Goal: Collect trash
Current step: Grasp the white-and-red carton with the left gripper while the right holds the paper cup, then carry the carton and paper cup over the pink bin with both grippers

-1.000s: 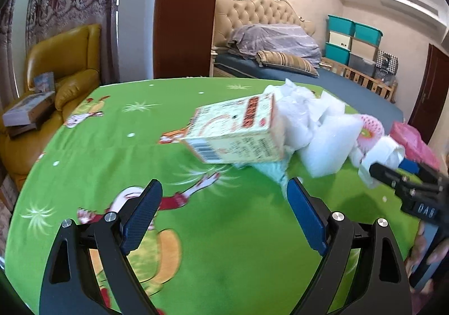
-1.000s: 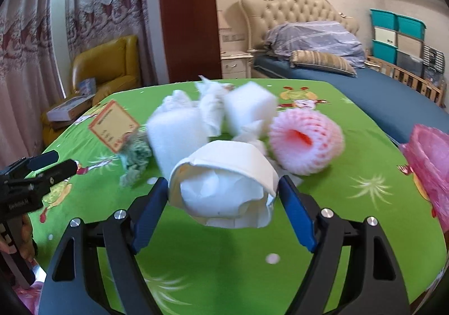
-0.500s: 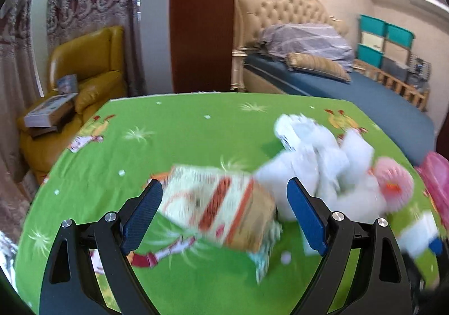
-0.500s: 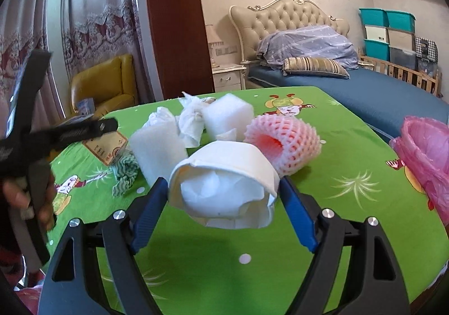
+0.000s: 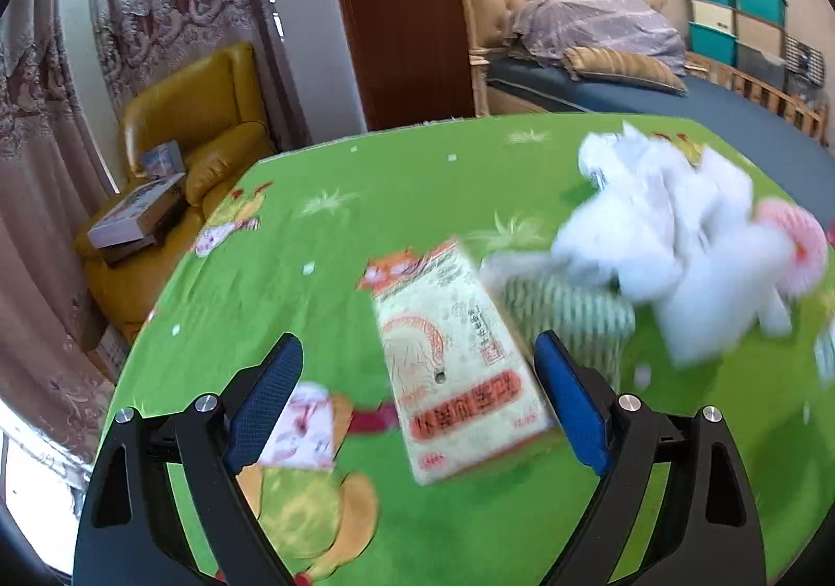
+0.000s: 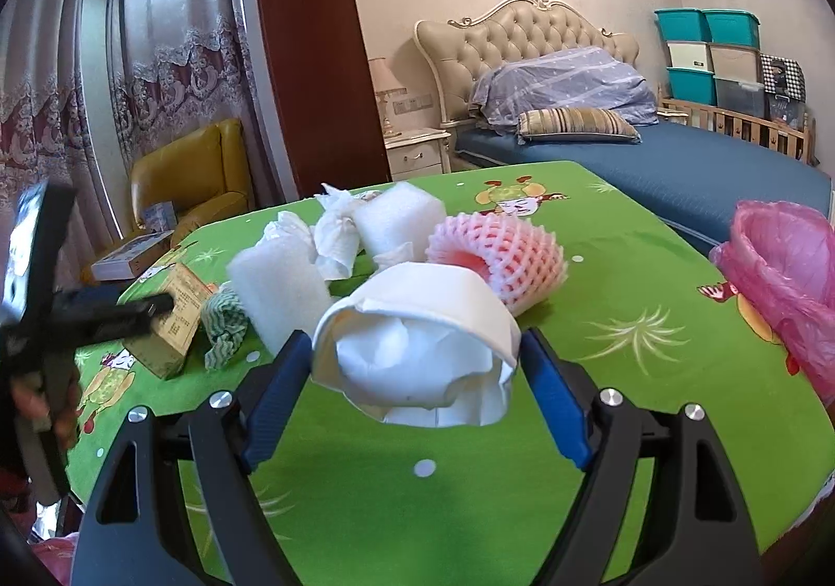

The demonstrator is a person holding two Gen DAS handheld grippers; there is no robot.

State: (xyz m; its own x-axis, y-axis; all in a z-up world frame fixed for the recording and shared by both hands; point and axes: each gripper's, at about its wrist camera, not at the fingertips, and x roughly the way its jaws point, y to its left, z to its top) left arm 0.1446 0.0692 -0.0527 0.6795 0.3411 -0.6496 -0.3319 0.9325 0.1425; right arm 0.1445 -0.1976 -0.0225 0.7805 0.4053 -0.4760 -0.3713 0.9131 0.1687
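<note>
Swung in over the cream cardboard carton with orange print [image 5: 459,372] within the last second: left gripper [image 5: 417,393], a second ago short of the box, now with jaws spread wide on either side of it, right pad close to the carton's edge, left pad well apart from it, nothing clamped. Carton itself turned from lying crosswise to pointing lengthwise away from the camera, flat on the green cartoon-print desk [image 5: 365,200]; frame blurred, so contact impossible to confirm. Just beyond the carton, a green-and-white striped cloth scrap [image 5: 569,314], then the heap of white foam blocks and crumpled tissue [image 5: 668,231], with a pink foam fruit net [image 5: 793,247] at the far edge. Right gripper [image 6: 412,377] unchanged across the same second: jaws closed to a medium gap on a crushed white paper cup stuffed with tissue [image 6: 417,351], lifted clear of the desk. Beyond it, the same pile, and off to the right a pink plastic bag [image 6: 783,273] hanging open at the desk's edge, apparently the trash receptacle. Likely meaning: one piece secured and ready for the bag, the carton lined up for the next grab, most of the pile not yet collected. Closing needs the carton centred first, or a one-sided push may skid it.
</note>
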